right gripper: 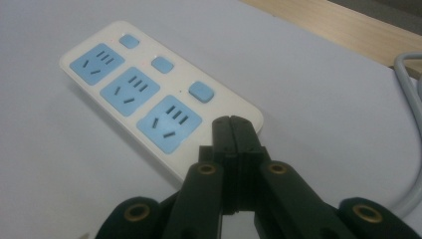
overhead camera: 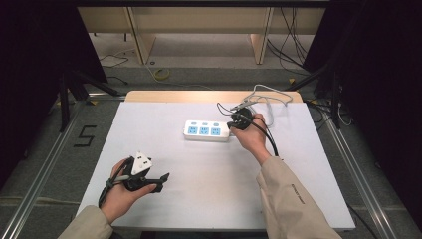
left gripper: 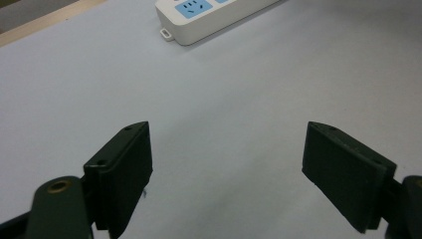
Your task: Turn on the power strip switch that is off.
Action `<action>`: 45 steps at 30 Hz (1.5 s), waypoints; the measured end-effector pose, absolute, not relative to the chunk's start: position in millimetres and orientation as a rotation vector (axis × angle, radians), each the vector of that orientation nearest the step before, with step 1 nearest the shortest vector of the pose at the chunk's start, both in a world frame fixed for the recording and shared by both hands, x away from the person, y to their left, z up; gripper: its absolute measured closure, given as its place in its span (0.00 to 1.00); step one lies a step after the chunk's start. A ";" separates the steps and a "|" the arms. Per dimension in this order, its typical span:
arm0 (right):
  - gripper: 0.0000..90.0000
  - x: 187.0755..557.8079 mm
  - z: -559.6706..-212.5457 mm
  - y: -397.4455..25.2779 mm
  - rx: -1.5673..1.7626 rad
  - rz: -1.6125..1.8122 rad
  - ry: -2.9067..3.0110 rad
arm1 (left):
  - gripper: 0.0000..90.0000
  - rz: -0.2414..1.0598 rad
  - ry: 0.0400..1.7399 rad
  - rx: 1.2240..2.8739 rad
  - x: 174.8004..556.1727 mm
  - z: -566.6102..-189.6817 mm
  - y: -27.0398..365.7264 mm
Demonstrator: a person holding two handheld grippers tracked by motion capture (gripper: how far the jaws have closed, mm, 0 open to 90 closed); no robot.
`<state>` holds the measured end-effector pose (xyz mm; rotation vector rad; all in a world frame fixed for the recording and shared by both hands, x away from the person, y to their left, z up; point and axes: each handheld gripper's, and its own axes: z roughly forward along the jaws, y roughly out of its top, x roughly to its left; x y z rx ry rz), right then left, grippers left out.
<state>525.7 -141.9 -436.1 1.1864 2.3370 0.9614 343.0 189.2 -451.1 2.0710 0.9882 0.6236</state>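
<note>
One white power strip (overhead camera: 206, 130) lies near the middle of the white tabletop (overhead camera: 149, 124), its length running across the table. It carries three blue socket faces (right gripper: 169, 123) in a row and three small blue switch buttons (right gripper: 201, 91) beside them, one per socket. A grey cable (overhead camera: 271, 99) loops at the far right edge of the tabletop, near the strip's right end.

Two hand-held grippers are at work. The right hand-held gripper (overhead camera: 241, 121) sits just off the strip's right end, low over the tabletop, its jaws pressed fully together with nothing between them; in the right gripper view the closed tips (right gripper: 233, 130) hang at the strip's near end, next to the nearest socket, though whether they touch the casing cannot be told.

The left hand-held gripper (overhead camera: 161, 180) rests well apart from the strip, at the near left of the tabletop. Its jaws stand wide apart and empty, with bare tabletop between them and the strip's left end (left gripper: 199, 20) farther ahead.
</note>
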 end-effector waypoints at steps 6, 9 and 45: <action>1.00 527.5 -435.2 -139.6 1.178 0.964 2.340 | 0.22 0.623 0.988 2.071 343.0 -451.2 189.0; 1.00 528.3 -434.5 -137.4 1.177 0.966 2.341 | 0.22 0.622 0.988 2.071 343.0 -451.3 189.0; 1.00 541.4 -432.4 -126.9 1.182 0.949 2.339 | 0.22 0.622 0.986 2.073 342.9 -451.3 189.1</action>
